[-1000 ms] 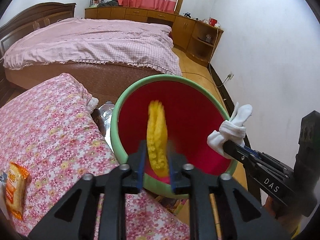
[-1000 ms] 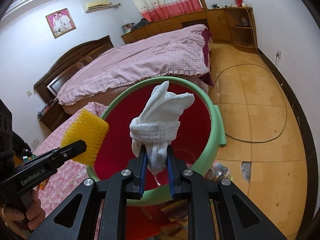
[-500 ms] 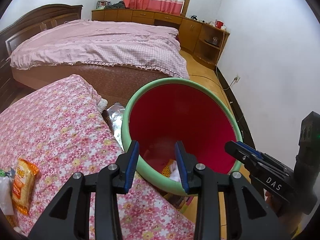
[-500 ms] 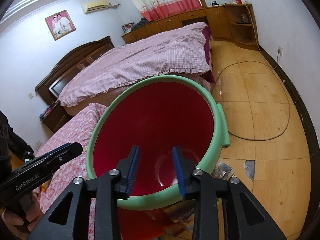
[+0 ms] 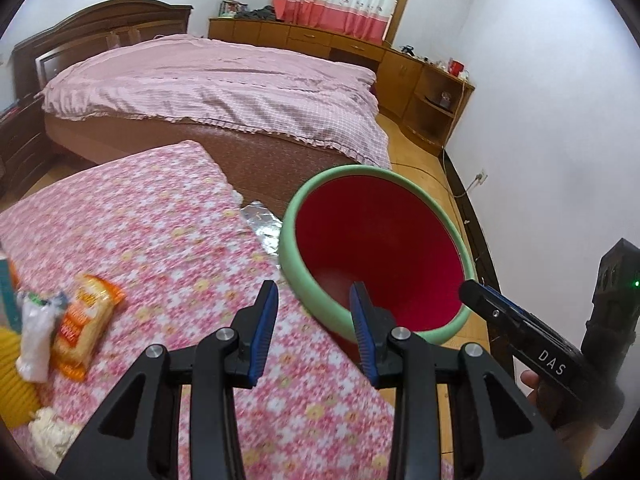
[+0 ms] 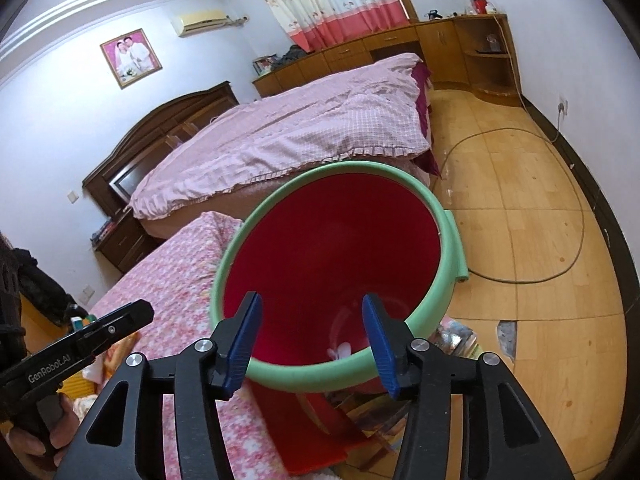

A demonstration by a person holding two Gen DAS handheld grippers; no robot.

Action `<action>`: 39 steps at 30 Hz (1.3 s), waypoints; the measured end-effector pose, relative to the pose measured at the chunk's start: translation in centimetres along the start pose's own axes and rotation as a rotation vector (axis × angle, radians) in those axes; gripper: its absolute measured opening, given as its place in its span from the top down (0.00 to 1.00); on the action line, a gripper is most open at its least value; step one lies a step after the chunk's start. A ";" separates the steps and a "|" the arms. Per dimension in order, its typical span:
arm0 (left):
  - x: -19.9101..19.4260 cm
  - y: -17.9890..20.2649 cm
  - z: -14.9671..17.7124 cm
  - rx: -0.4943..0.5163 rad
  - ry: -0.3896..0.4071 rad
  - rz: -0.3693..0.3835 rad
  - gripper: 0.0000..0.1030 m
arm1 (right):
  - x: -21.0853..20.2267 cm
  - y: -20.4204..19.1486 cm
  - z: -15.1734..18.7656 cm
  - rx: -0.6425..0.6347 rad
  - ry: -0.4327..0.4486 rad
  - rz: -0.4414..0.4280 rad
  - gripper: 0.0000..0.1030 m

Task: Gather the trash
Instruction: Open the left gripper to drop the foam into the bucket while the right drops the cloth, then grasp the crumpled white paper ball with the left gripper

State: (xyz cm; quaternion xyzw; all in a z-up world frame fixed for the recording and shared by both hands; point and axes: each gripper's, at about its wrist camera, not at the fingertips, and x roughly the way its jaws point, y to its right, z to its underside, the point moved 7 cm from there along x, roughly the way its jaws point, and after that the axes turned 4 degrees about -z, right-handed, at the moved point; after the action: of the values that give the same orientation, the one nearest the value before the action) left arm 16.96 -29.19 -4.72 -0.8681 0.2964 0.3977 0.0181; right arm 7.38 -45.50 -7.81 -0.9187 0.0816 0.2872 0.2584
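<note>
A red bucket with a green rim (image 5: 289, 248) (image 6: 444, 280) stands beside the table with the pink flowered cloth (image 5: 168, 240). My left gripper (image 5: 314, 300) is open and empty, over the table's edge just left of the bucket. My right gripper (image 6: 312, 312) hangs over the bucket's near rim; its jaws are opening with nothing between them. A white cloth (image 6: 338, 350) lies at the bucket's bottom. On the table's left lie an orange snack packet (image 5: 86, 320), a white wad (image 5: 36, 332), a yellow item (image 5: 10, 380) and a crumpled tissue (image 5: 48, 436).
A bed with a pink cover (image 5: 208, 88) fills the room behind the table. Crumpled foil (image 5: 262, 224) sits between table and bucket. A cable (image 6: 576, 216) loops over the wooden floor to the right. Papers (image 6: 456, 336) lie under the bucket. Wooden cabinets (image 5: 424, 92) line the far wall.
Both grippers have let go: the yellow sponge and the white cloth left the jaws and went into the bucket. My left gripper then drew back leftward over the table. The right jaws widened.
</note>
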 end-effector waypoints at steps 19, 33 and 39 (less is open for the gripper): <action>-8.2 -8.0 4.3 -0.135 0.049 -0.149 0.58 | -3.2 -5.6 3.5 -0.032 -0.023 -0.060 0.30; -11.2 -15.0 9.5 -0.240 0.032 -0.273 0.58 | -3.9 -9.2 6.4 -0.086 -0.053 -0.090 0.29; -10.9 -17.8 11.4 -0.296 0.015 -0.317 0.58 | -3.4 -10.0 7.6 -0.095 -0.081 -0.092 0.29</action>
State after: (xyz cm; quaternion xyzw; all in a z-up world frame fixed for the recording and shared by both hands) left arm 13.06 -6.06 -8.44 -0.9001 0.0945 0.4224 -0.0492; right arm 3.94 -33.01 -6.93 -0.9203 0.0149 0.3157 0.2307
